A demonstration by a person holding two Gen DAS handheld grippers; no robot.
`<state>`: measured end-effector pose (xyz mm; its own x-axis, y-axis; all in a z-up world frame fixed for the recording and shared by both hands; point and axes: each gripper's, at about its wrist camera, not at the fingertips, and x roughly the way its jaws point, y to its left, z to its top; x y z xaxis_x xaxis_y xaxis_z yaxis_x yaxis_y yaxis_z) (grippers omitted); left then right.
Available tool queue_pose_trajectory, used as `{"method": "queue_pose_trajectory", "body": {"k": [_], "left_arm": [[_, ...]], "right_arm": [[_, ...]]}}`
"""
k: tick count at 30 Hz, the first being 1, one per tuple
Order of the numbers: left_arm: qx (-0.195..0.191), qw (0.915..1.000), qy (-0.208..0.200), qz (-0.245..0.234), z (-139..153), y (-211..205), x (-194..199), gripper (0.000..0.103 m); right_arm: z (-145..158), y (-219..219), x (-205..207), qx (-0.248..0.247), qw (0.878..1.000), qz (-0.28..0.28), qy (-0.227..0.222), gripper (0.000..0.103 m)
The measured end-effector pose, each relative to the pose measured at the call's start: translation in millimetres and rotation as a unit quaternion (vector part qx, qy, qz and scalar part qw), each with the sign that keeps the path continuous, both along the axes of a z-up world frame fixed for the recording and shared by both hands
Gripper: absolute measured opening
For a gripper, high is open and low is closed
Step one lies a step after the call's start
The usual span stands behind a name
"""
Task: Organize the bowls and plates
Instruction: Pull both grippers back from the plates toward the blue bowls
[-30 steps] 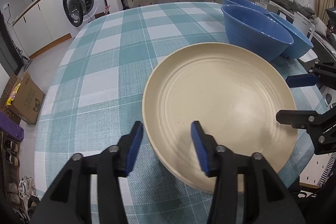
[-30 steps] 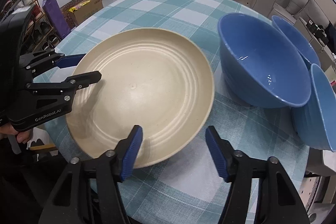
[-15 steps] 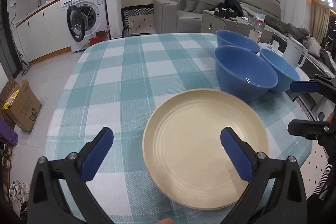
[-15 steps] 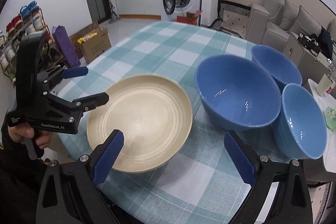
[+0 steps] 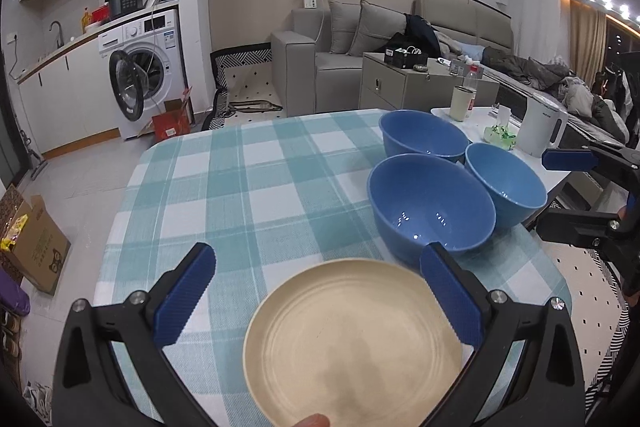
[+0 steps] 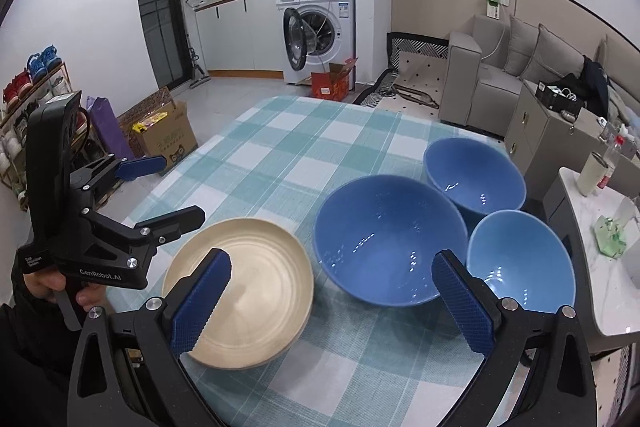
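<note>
A cream plate (image 5: 352, 343) (image 6: 248, 291) lies near the front edge of the checked table (image 5: 256, 195). Three blue bowls stand to its right: a large one (image 5: 430, 207) (image 6: 388, 241), a far one (image 5: 422, 135) (image 6: 474, 175) and a smaller one (image 5: 506, 183) (image 6: 520, 259). My left gripper (image 5: 316, 291) is open and empty, held above the plate. My right gripper (image 6: 332, 303) is open and empty, held above the gap between plate and large bowl. Each gripper shows in the other's view, the left one (image 6: 156, 187) and the right one (image 5: 560, 187).
A white side table (image 6: 600, 247) with a kettle (image 5: 542, 127), a cup and tissues stands right of the bowls. A sofa (image 5: 360, 51), a washing machine (image 5: 144, 67) and cardboard boxes (image 6: 164, 135) stand on the floor beyond the table.
Both grippers have opened wide and pulled up and back from the plate, which stays on the table. The bowls have not moved.
</note>
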<state>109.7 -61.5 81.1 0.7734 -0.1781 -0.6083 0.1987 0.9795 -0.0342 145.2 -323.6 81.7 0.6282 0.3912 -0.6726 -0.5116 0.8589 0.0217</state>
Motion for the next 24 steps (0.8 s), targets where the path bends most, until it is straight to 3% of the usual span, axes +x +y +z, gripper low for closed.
{"method": "queue_pose_trajectory", "body": {"k": [24], "left_arm": [[-0.027,0.9994,0.020,-0.008,23.7,-32.4,80.9,0.103]], "right_arm": [[21.8,-46.9,64.3,0.024,0.998,-0.057,0.012,0.102]]}}
